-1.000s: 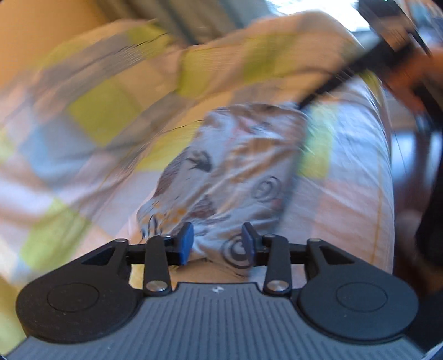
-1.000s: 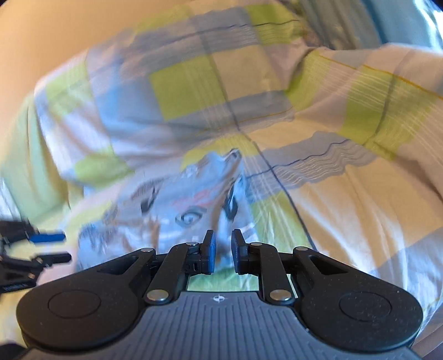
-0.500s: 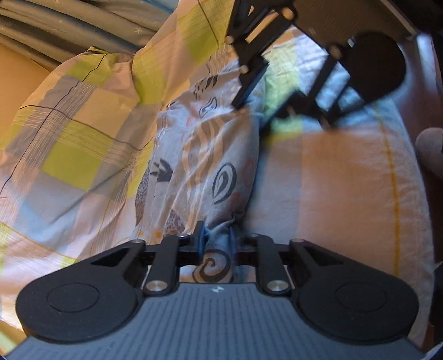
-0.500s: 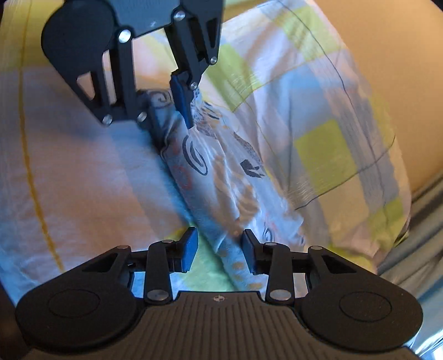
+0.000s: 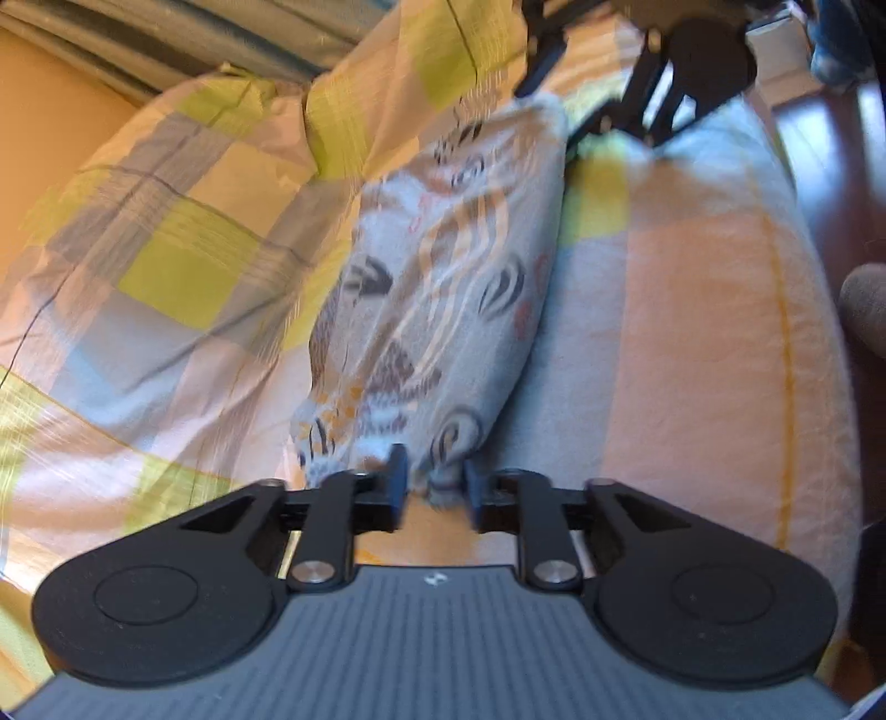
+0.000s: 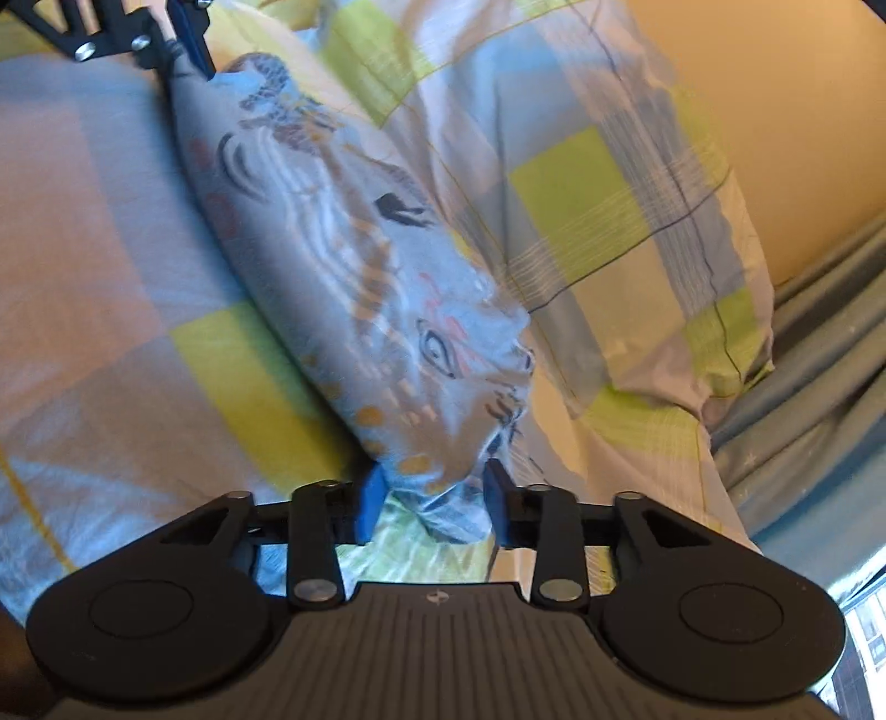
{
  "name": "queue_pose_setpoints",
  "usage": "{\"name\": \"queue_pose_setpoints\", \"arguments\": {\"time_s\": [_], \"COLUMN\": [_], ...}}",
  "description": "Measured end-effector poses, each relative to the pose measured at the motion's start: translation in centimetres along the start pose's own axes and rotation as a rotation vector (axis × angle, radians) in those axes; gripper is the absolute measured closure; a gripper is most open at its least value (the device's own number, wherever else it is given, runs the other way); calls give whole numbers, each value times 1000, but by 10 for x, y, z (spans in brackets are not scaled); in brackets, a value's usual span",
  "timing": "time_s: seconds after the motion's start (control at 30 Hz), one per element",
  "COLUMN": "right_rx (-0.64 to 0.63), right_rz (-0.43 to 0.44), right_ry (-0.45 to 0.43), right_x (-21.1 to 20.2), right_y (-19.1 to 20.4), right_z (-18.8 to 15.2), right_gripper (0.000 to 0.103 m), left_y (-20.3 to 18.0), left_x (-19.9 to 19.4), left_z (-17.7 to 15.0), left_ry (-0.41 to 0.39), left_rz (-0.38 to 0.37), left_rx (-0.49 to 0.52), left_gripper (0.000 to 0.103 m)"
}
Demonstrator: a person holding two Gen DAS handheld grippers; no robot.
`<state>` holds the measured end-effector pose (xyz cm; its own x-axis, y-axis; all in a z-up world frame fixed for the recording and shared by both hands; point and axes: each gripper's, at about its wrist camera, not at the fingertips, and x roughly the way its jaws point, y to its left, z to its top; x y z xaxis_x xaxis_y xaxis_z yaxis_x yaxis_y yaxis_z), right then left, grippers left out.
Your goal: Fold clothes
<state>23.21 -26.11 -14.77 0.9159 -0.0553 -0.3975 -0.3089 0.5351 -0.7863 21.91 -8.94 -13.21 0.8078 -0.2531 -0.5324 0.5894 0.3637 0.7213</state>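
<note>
A light blue patterned garment (image 5: 437, 299) lies bunched lengthwise on the checked bedspread (image 5: 166, 266). My left gripper (image 5: 434, 490) sits at its near end, jaws apart with cloth between them. My right gripper (image 6: 434, 501) is at the opposite end of the garment (image 6: 354, 288), jaws open wide around the cloth end. Each gripper shows at the top of the other's view: the right gripper (image 5: 559, 77) and the left gripper (image 6: 183, 50).
A blue-grey curtain (image 6: 819, 399) hangs beside the bed. An orange wall (image 6: 775, 111) lies behind the pillow-like bulge of the bedspread. Dark wooden floor (image 5: 830, 138) shows past the bed's edge.
Half a second ago my left gripper was clamped on the garment's end; now its jaws are apart. The right gripper has stayed open. The garment has spread flatter.
</note>
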Motion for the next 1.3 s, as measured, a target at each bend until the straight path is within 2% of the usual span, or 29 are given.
{"name": "queue_pose_setpoints", "arguments": {"time_s": [0.03, 0.17, 0.2, 0.27, 0.3, 0.33, 0.5, 0.6, 0.63, 0.77, 0.8, 0.83, 0.87, 0.93, 1.17, 1.2, 1.23, 1.27, 1.3], "right_rx": [-12, -124, -134, -108, -99, -90, -30, 21, 53, 109, 104, 95, 84, 41, -20, -21, -25, -21, -16], "right_rz": [10, 26, 30, 47, 42, 37, -14, -37, -29, -40, -46, -56, -66, -53, 1, 22, 42, 39, 35], "right_ry": [-14, -76, -85, -79, -71, -63, 27, 112, 134, 130, 120, 102, 85, 66, -25, -37, -38, -26, -13], "right_x": [-1, -4, -2, 4, 8, 11, 27, 35, 37, 28, 22, 17, 11, 4, 6, 8, 11, 13, 16], "right_y": [4, 27, 29, 24, 21, 17, -4, -14, -18, -24, -22, -20, -17, -8, 4, 6, 7, 6, 5], "right_z": [3, 15, 18, 21, 20, 18, -5, -20, -24, -27, -26, -23, -21, -18, -3, 0, 3, 2, 2], "right_gripper": [65, 70, 71, 72, 76, 84, 86, 103, 103, 103, 97, 71, 53, 52, 60, 65, 77, 84, 87], "left_y": [-2, -17, -18, -8, -4, -4, -7, -4, -3, -3, -3, -4, -5, -6, -5, -4, -3, -1, 0], "left_x": [-1, 15, 20, 29, 31, 31, 28, 26, 25, 24, 23, 23, 23, 23, 26, 26, 26, 26, 25], "left_z": [4, 19, 22, 24, 22, 20, 9, 5, 4, 3, 3, 3, 2, 2, 2, 2, 2, 2, 1], "left_ry": [-20, -34, -31, -14, -9, -8, 7, 16, 19, 26, 27, 27, 26, 24, 26, 28, 34, 42, 52], "left_rz": [-11, -5, 0, -26, -41, -41, -13, -9, -8, -8, -6, -4, -2, 1, 1, -1, -4, -6, -8], "left_rx": [3, 63, 58, -27, -52, -53, -33, -46, -49, -45, -41, -36, -33, -29, -38, -45, -54, -60, -67], "left_gripper": [65, 67, 70, 75, 81, 84, 93, 94, 94, 94, 94, 94, 94, 94, 95, 95, 95, 96, 96]}}
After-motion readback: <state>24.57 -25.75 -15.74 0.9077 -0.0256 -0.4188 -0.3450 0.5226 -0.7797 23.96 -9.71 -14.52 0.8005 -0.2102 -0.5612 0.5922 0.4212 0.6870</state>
